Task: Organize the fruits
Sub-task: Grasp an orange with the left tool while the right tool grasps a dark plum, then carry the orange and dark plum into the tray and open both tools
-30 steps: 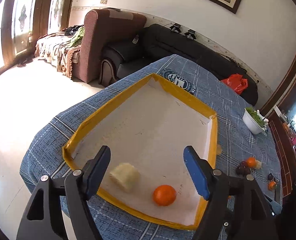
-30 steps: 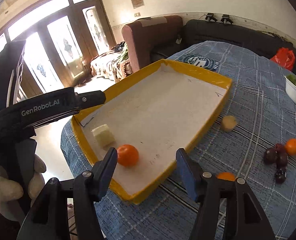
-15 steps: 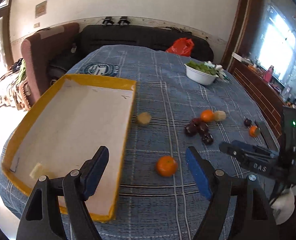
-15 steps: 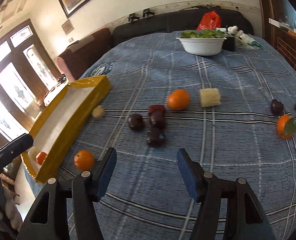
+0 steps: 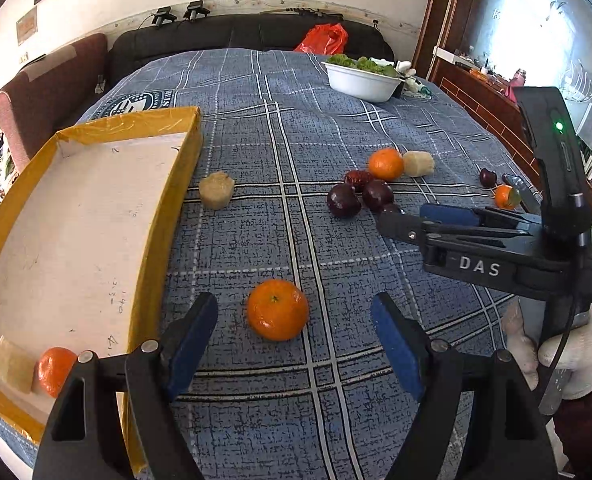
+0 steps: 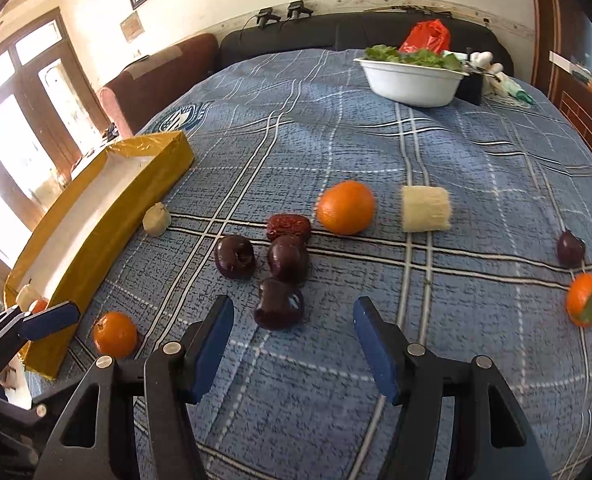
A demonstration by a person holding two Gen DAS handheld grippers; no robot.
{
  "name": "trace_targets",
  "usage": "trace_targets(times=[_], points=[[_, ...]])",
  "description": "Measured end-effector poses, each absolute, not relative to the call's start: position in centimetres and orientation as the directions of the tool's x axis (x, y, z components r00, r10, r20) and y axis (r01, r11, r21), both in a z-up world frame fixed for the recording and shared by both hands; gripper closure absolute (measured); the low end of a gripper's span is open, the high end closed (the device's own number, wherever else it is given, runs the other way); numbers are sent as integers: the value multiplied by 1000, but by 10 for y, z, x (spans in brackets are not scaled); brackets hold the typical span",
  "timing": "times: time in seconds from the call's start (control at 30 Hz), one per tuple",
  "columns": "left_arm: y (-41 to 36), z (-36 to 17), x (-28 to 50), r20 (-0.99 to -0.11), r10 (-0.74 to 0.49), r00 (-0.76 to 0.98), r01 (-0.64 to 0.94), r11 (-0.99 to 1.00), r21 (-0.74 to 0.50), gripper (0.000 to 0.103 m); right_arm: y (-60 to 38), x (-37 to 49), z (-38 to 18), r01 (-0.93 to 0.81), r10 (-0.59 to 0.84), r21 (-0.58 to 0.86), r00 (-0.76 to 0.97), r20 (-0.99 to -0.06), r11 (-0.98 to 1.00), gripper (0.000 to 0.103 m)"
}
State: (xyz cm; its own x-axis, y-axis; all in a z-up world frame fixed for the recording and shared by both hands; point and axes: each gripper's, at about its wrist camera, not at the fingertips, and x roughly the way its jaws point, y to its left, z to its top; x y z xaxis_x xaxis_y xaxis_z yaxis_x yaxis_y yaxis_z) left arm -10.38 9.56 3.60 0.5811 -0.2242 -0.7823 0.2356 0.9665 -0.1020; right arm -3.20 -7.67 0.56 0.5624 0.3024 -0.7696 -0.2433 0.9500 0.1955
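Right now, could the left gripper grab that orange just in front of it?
Probably yes. The left gripper is open, and the orange sits on the cloth just ahead between its fingers, with nothing in between. The tray is off to the side.

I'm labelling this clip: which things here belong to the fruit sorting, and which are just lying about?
Job: yellow tray; oranges; dark plums; red date; pale chunks; left gripper; right gripper.

Lying about: white bowl of greens; red bag.
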Motion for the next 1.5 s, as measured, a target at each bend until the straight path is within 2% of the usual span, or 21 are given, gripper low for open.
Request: trace_targets(times=[0.07, 0.33, 0.43, 0.5, 0.53, 0.93, 1.27, 1.5], points=[[95, 33, -99, -785, -231, 574, 242, 964, -107, 25, -71, -27, 2, -253, 301, 188, 555, -776, 949, 45], [85, 24, -90, -795, -213, 569, 261, 963, -71, 30, -71, -22, -1, -247, 300, 190, 558, -773, 950, 61], [77, 16, -90, -807, -225, 546, 290, 954, -69, 40, -73, -22, 0, -247, 312, 204, 560, -767, 947, 67], [70, 10, -93, -810, -184, 556, 299, 954, -11, 63, -72, -23, 0, -259, 331, 220, 551, -766, 940, 74], [69, 10, -93, -810, -176, 560, 299, 954, 0, 68, -71, -24, 0, -261, 330, 218, 551, -767, 941, 74], [112, 48, -106, -738, -255, 625, 206, 966, -159, 69, -71, -50, 14, -279, 372, 256, 553, -745, 926, 74], [196, 75, -116, -694, -134, 708, 16, 985, -174, 69, -18, -72, 49, -409, 461, 260, 536, -707, 875, 74], [263, 70, -111, -714, -27, 699, -154, 970, -187, 69, 50, -67, 62, -523, 534, 272, 452, -715, 807, 73]])
